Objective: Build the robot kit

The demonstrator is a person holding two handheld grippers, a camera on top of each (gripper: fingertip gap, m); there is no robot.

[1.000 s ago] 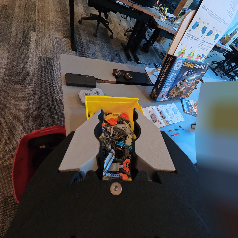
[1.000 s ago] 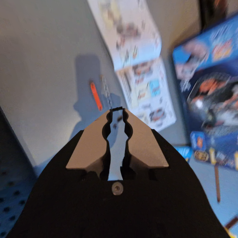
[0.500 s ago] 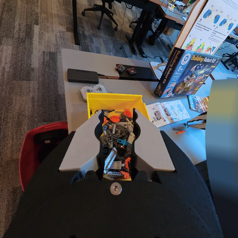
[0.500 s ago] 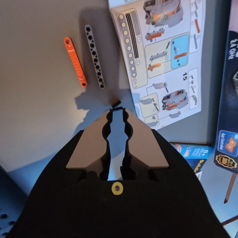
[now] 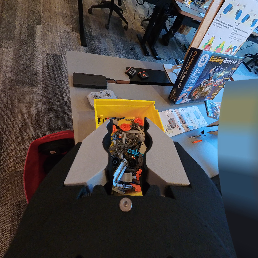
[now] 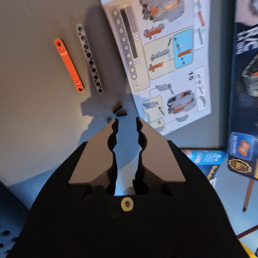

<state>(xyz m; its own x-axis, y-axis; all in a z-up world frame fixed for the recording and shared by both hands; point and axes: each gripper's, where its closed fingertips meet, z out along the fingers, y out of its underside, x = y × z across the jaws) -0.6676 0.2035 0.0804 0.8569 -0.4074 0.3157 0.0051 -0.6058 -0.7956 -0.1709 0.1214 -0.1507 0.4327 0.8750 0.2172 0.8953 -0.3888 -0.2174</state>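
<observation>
Moved: right claw has spread its fingers since half a second ago; the small black pin it pinched at its tips then is no longer between them, and two black pins lie loose on the counter just past the tips.
Right claw: parted, holding nothing, hovering close over the counter; a third tiny dark piece sits beside its left fingertip, too small to tell what it is.
Left claw: left claw is spread wide and empty, hanging above the yellow bin much as before, with only a slight shift in view.
Bin contents: grey, black, orange and teal building pieces heaped together, seen between the fingers.
Beams: orange beam and grey beam lie side by side, near but apart, farther out from the right claw than the pins.
Booklet: open instruction booklet lies flat to the right of the beams, its edge near the pins.
Box: blue kit box stands upright on the counter beyond the booklet.
Counter: grey and smooth; it also carries a flat black device with a cable, a white holed part just behind the bin, and a dark mat with two small black packs.
Room: grey patchwork carpet, a red tub on the floor beside the counter, an office chair and dark desk legs farther off.
</observation>
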